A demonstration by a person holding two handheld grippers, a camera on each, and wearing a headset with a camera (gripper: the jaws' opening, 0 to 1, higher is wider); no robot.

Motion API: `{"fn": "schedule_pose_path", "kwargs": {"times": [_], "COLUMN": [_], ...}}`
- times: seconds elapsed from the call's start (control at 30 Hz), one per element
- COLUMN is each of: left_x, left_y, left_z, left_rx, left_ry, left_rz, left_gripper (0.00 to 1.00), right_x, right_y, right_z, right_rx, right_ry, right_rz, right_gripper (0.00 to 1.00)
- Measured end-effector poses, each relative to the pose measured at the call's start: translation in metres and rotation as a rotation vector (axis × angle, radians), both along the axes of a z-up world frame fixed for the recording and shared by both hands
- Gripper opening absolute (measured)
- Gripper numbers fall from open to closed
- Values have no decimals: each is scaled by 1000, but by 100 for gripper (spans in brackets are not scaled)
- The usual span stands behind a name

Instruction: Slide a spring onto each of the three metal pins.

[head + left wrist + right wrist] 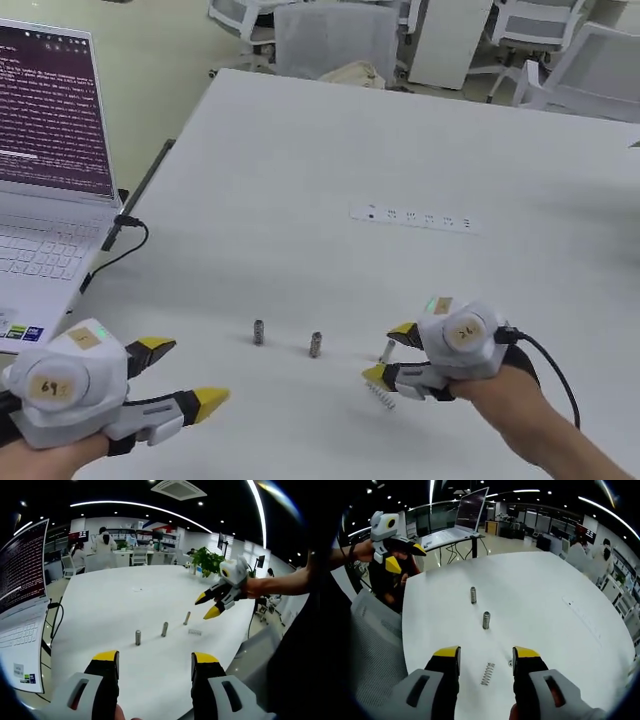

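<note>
Your right gripper [387,351] is spread wide and empty, near the loose spring [488,673] lying beside the bare right pin [187,618]. The left pin [258,332] and middle pin [316,344] carry springs. Your left gripper [190,373] is wide and empty at the near left.

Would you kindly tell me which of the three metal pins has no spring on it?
The pin nearest the right gripper: its shaft is bare, whereas the middle pin and the farthest pin wear springs. A loose spring lies beside it.
</note>
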State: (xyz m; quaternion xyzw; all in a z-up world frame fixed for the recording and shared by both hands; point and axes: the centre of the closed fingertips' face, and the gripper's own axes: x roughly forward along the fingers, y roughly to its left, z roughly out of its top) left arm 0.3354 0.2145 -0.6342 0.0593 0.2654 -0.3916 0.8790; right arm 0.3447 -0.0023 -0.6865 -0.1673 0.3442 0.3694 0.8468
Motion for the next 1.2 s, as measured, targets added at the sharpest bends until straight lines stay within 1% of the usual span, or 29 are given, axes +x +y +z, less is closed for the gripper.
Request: {"fn": "schedule_pose_path", "kwargs": {"times": [0.07, 0.2, 0.33, 0.4, 0.47, 0.53, 0.7, 0.8, 0.87, 0.93, 1.03, 1.2], "left_x": [1, 1, 3, 5, 6, 7, 8, 8, 8, 8, 8, 8], "left_y": [-1, -4, -7, -9, -12, -14, -19, -22, -24, -25, -29, -36], "left_z": [0, 1, 2, 2, 0, 0, 1, -1, 0, -1, -2, 1], "left_rx": [-1, -5, -9, -15, -13, -11, -14, -11, -14, -14, -11, -20], "left_ry": [-1, -1, -4, -4, -2, -2, -4, -2, -1, 0, 2, 1], "left_rz": [2, 3, 5, 6, 1, -2, -16, -24, -29, -33, -38, -37], "left_gripper": [54, 54, 54, 54, 54, 54, 54, 54, 54, 54, 54, 54], "right_x": [-4, -11, -18, -19, -21, -25, -35, -43, -47, -50, -57, -65], "right_y": [-5, -14, -23, -29, -35, -42, -56, -65, -70, -73, -75, -80], "right_z": [1, 9, 20, 26, 32, 35, 40, 41, 44, 46, 49, 50], "right_rx": [2, 34, 50, 69, 99, 108, 129, 127, 144, 158, 165, 174], "right_ry": [-2, -6, -31, -40, -48, -52, -63, -65, -65, -71, -78, -82], "right_rz": [-16, -67, -96, -127, -164, -189, -240, -268, -292, -312, -332, -361], "right_gripper": [40, 43, 43, 44, 45, 47, 48, 49, 50, 50, 51, 52]}}
